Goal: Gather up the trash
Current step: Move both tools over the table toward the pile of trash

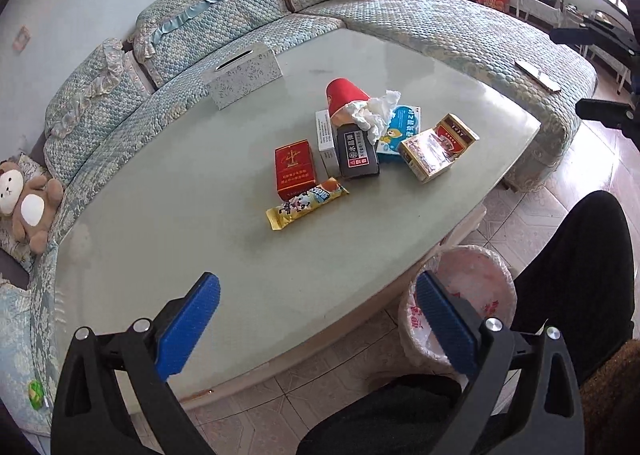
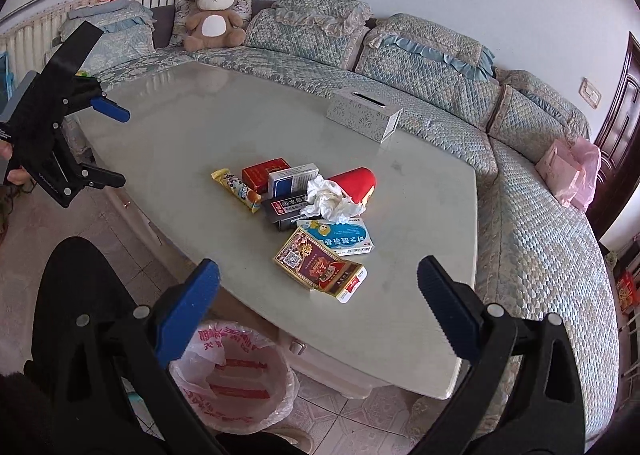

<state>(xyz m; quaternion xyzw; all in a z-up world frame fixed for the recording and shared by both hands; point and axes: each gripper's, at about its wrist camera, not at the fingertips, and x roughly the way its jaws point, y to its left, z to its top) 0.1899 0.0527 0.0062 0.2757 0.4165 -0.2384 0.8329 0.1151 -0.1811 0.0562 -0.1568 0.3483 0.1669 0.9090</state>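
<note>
Both grippers hang above the near edge of the glass-topped table (image 1: 168, 191), and neither touches anything. The left gripper (image 1: 318, 319) has its blue-padded fingers spread wide apart with nothing between them; the right gripper (image 2: 318, 303) is spread just as wide, also holding nothing. The trash sits bunched in the middle of the table: a red cigarette pack (image 1: 294, 169), a yellow snack wrapper (image 1: 306, 203) touching its near edge, a white box (image 1: 326, 143), and a black box (image 1: 357, 153). Behind the boxes lies a tipped red paper cup (image 1: 344, 95) with a crumpled tissue (image 1: 378, 111) against it. Right of them sit a blue medicine box (image 1: 400, 127) and a gold carton (image 1: 436, 147). A lined trash bin (image 2: 236, 375) stands on the floor by the near table edge, between both grippers. A tissue box (image 1: 244, 75) sits at the far edge by the sofa (image 1: 440, 23).
</note>
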